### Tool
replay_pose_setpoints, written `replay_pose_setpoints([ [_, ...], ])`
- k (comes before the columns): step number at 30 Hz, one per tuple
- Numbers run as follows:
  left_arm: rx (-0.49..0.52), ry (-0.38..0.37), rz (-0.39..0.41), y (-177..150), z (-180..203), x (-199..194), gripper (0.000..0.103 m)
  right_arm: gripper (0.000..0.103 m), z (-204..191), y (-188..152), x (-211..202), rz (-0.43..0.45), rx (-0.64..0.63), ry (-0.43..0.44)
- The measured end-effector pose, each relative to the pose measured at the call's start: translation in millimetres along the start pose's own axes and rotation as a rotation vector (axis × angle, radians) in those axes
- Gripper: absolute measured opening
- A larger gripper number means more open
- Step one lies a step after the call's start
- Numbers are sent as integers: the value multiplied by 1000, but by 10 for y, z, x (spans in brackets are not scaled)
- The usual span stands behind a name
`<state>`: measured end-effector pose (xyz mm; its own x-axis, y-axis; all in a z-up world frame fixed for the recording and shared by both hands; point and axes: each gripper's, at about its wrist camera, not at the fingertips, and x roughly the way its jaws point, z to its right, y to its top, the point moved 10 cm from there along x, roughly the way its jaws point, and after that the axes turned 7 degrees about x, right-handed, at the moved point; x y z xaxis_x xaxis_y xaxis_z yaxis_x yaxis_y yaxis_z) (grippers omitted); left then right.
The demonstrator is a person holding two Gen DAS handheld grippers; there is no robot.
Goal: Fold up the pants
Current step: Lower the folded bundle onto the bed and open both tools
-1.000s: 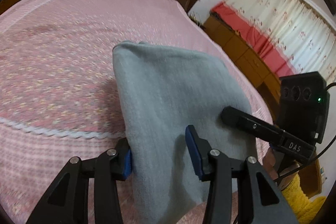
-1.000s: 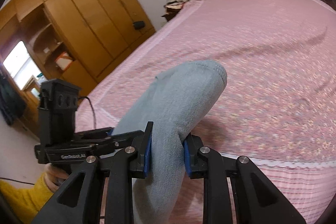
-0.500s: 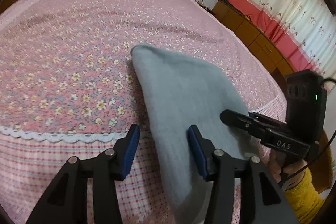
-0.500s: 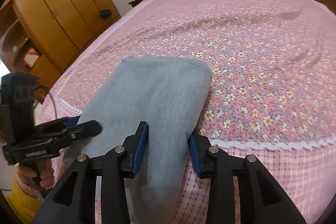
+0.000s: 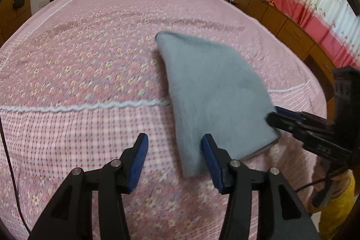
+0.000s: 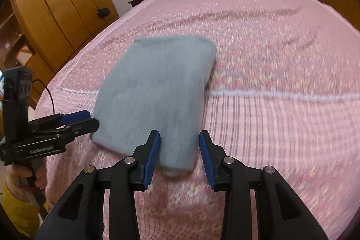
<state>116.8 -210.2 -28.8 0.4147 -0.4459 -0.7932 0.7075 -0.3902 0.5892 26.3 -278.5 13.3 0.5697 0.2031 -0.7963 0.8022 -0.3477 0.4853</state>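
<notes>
Now released: left tongs (image 5: pixel 173 159) and right tongs (image 6: pixel 180 150) agape beside folded grey fleece pants (image 6: pixel 157 91) on pink floral bed (image 6: pixel 270 60); careless withdrawal risks snagging and undoing folds.

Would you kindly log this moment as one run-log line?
stage: release | pants: folded, flat on bed | left gripper: open, beside pants | right gripper: open, astride near edge

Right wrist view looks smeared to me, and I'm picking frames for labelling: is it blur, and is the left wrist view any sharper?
Right wrist view: motion blur streaks the pink bedspread and softens the folded grey pants; the right hand-held gripper stays crisp. Left wrist view: sharper, its floral print readable, though the pants' edges are soft; fisheye bends the bed in both.
</notes>
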Motion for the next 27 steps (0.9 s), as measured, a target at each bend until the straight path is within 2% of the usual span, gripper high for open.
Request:
replay_pose_setpoints([
  [3,-18,23,-17,-144,-57,83,61,37,37,-84,98,-13,49,4],
  [7,-34,19,9,-232,-78,90,63,38,62,-106,139,4,74,9],
  [11,-34,39,16,-290,-56,53,65,40,50,-156,92,24,64,-10],
  [16,-48,56,20,-426,10,-41,68,48,59,-259,-20,40,50,-44],
  [23,-70,66,7,-548,87,-160,69,49,105,-377,-192,47,26,-101],
  [27,-73,69,-19,-669,138,-252,74,53,137,-383,-279,65,25,-113],
])
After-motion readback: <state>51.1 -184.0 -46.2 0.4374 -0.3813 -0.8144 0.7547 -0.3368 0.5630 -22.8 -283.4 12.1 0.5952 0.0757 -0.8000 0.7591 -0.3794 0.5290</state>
